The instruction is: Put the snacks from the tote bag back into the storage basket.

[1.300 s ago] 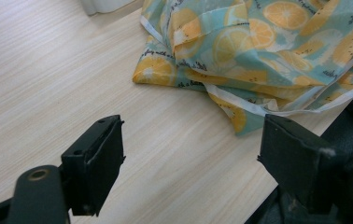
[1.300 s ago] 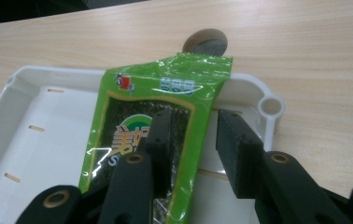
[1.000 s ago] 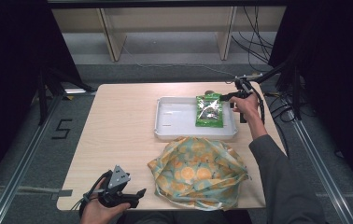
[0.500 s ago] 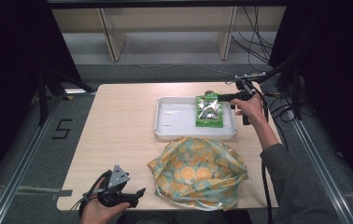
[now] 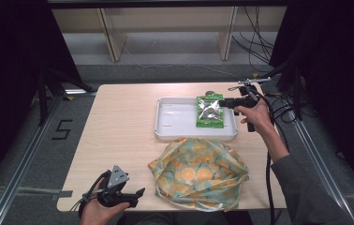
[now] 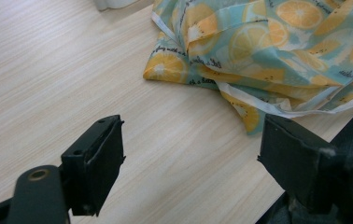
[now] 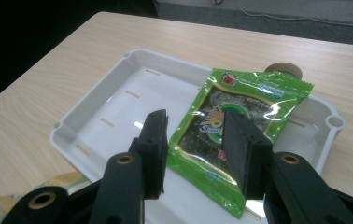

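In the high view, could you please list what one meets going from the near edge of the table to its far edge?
Left hand-held gripper → orange-print cloth bag → white tray with the green snack packet in it → small round brown object behind the tray.

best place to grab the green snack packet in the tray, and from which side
Probably the flat sealed edge of the green snack packet nearest the right gripper, coming in low from the tray's right end. The packet lies flat, so its broad face offers little for the open jaws to close around; the thin edge does.
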Tool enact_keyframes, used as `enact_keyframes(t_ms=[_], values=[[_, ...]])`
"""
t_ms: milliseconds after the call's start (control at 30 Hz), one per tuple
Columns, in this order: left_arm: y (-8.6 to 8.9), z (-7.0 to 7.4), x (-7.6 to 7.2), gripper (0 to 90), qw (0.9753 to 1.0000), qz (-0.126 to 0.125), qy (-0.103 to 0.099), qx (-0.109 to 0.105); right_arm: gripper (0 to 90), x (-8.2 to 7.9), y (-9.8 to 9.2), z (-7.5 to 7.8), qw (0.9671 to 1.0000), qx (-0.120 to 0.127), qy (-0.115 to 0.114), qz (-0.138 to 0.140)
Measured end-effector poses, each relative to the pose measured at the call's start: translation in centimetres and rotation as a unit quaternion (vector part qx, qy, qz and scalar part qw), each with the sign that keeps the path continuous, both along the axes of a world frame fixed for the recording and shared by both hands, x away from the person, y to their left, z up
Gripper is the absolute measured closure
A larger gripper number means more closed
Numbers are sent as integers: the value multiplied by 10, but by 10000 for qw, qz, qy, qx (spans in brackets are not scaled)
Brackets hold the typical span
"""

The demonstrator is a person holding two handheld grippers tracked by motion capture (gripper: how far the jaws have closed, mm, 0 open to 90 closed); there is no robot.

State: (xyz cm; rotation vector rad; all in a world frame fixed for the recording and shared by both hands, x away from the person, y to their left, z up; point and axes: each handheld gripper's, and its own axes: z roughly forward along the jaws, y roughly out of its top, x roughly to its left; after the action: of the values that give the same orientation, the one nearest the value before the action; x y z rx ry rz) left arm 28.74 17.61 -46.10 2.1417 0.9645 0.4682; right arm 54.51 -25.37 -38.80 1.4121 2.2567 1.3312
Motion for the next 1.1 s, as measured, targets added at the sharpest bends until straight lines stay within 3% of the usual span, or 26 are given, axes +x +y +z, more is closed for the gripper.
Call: enact_keyframes(t_ms=[200,267,300,367,467,533,567,600,667,767,800,867,900,967,1000,1033,1100], values=[[0,0,0,211,10000,16,-4,-5,595,-17,-3,1,9996,-45,-175,223],[2,1,1,211,9999,-54,17,115,586,-23,-2,2,9997,-41,-84,215],[2,0,1,211,9999,-49,15,123,579,-24,-3,1,9993,-111,-211,281],[2,1,3,211,9998,-84,-46,191,569,-29,-2,2,9991,-89,-229,338],[1,0,1,211,9999,-42,52,153,547,-36,-1,3,9988,-128,-271,389],[2,0,2,211,9999,-66,-25,144,525,-41,-1,3,9988,-115,-240,400],[2,0,3,211,9999,-52,-93,88,520,-42,-3,2,9981,-247,-381,415],[0,-1,0,211,9999,95,63,-77,520,-45,-2,1,9987,-127,-277,415],[-2,-2,0,211,9998,135,50,-151,512,-51,-5,-2,9983,-171,-340,450],[1,0,0,211,9999,45,98,42,505,-59,-9,-4,9982,-194,-281,496],[-3,-2,0,211,9996,205,59,-176,504,-61,-10,-6,9980,-188,-353,483],[-2,-2,0,211,9997,166,63,-161,502,-67,-13,-7,9980,-213,-291,525],[-1,-1,1,211,10000,77,18,-56,502,-70,-14,-8,9980,-178,-260,544],[-1,-1,1,211,10000,66,6,-42,502,-74,-16,-9,9980,-192,-274,530],[1,0,3,211,9999,-33,-93,123,500,-76,-18,-12,9979,-211,-311,530],[1,1,2,211,9999,-34,7,114,496,-78,-19,-13,9978,-245,-331,527],[-1,0,1,211,10000,42,-8,-59,496,-80,-22,-16,9978,-272,-342,495]])
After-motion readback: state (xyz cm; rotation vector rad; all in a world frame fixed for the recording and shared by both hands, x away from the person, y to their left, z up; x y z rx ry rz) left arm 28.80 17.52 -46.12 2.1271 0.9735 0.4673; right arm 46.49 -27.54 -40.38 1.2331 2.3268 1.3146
